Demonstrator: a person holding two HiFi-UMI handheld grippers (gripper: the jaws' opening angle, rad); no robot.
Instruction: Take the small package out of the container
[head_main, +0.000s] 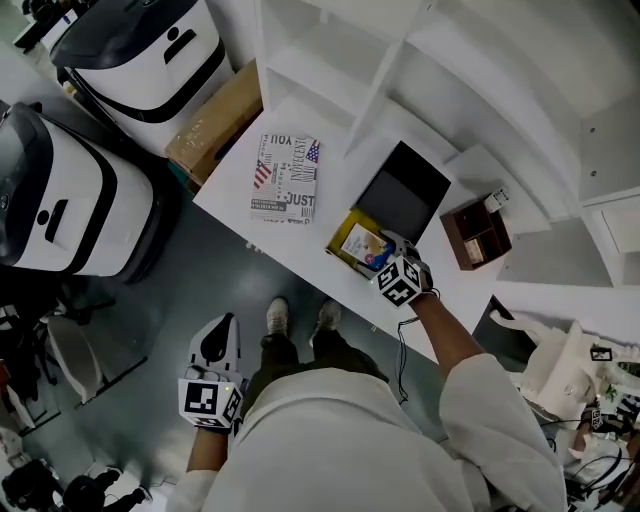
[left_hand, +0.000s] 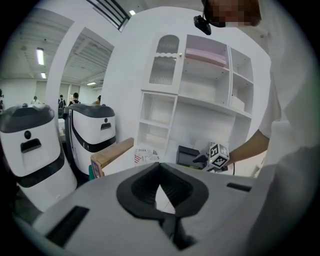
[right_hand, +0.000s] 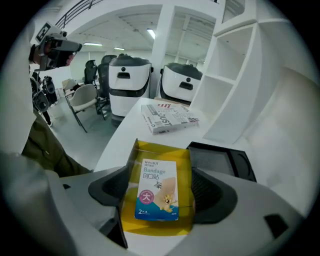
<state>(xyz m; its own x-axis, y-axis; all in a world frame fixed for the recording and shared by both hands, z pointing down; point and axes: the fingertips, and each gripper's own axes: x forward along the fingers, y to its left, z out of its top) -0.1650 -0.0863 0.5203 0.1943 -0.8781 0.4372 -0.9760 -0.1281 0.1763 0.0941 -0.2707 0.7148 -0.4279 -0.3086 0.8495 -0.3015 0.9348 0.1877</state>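
Package (right_hand: 156, 190) lies in container (right_hand: 160, 150) between my right gripper's (right_hand: 157, 187) spread jaws; my left gripper (left_hand: 160, 186) is clenched, empty.

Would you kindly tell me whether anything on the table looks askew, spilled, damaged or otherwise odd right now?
Nothing stands out. The small package lies flat, face up, inside the yellow container, which sits on the white table beside the black tray. The printed box lies flat too. No spill or damage shows.

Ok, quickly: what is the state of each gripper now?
Left gripper: closed, empty.
Right gripper: open, around the yellow container with the bandage package.
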